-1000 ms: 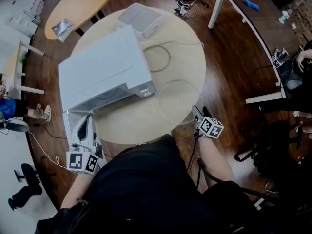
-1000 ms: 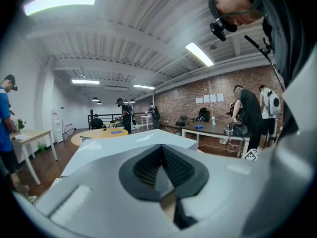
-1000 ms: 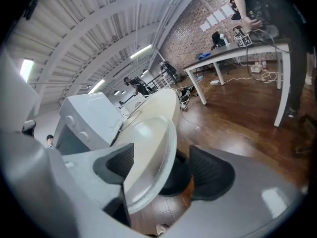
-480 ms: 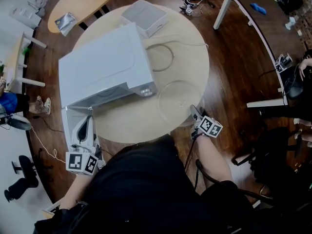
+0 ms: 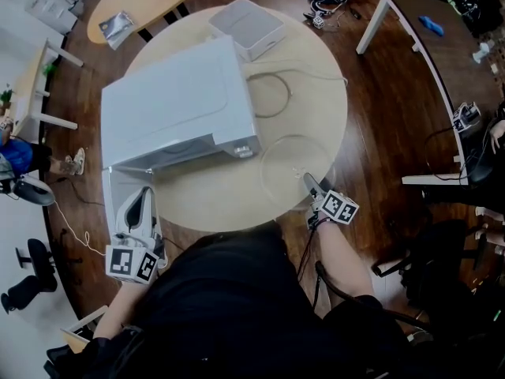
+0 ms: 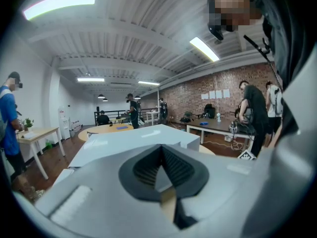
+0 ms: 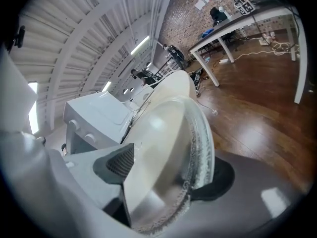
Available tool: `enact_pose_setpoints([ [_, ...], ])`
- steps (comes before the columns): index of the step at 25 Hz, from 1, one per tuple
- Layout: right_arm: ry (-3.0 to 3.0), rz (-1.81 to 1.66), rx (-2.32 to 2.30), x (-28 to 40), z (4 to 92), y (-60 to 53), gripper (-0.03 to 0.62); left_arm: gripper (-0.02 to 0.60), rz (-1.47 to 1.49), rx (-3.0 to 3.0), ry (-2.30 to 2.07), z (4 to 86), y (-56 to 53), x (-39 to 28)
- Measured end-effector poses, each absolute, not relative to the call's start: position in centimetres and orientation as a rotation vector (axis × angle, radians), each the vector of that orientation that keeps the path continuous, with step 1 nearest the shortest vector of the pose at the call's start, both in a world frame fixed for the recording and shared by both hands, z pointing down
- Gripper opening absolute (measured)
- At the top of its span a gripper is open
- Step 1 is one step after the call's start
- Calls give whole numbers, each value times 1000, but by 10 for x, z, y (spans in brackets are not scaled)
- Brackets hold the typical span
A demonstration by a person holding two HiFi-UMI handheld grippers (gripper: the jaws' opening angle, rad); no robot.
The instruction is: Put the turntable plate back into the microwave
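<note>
A: Item, change since a second ago?
B: My right tool (image 5: 309,185) has moved in from the surface (image 5: 229,200) edge. Its jaws now clamp the near rim of the turntable plate (image 5: 290,158), which lies ahead of it.
A: Counts?
B: Tools, two; my left tool (image 5: 139,212), jaws together. Plate, one. Microwave (image 5: 177,105), one, ahead-left of the right tool.

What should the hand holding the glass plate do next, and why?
Probably lift the plate a little off the table. The right gripper pinches its rim, the plate seems to lie flat beside the microwave, and the door hangs open, so it looks ready to go in.
</note>
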State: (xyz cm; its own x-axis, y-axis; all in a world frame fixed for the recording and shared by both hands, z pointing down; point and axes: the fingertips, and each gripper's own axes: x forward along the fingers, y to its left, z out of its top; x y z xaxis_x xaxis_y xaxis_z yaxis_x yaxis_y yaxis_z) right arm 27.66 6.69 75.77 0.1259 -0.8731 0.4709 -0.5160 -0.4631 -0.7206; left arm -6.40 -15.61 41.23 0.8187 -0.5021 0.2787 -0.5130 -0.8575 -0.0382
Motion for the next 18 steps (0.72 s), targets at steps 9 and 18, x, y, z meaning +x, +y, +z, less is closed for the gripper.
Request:
enact_pose_setpoints([
  [9,1261,-1307,-1933,279,757,70,282,6,434,2961,-810,412,-157,-58],
  [18,1204,-1283,-1884,278,754,76,236,6,441,2981,-756,412,-157,-45],
])
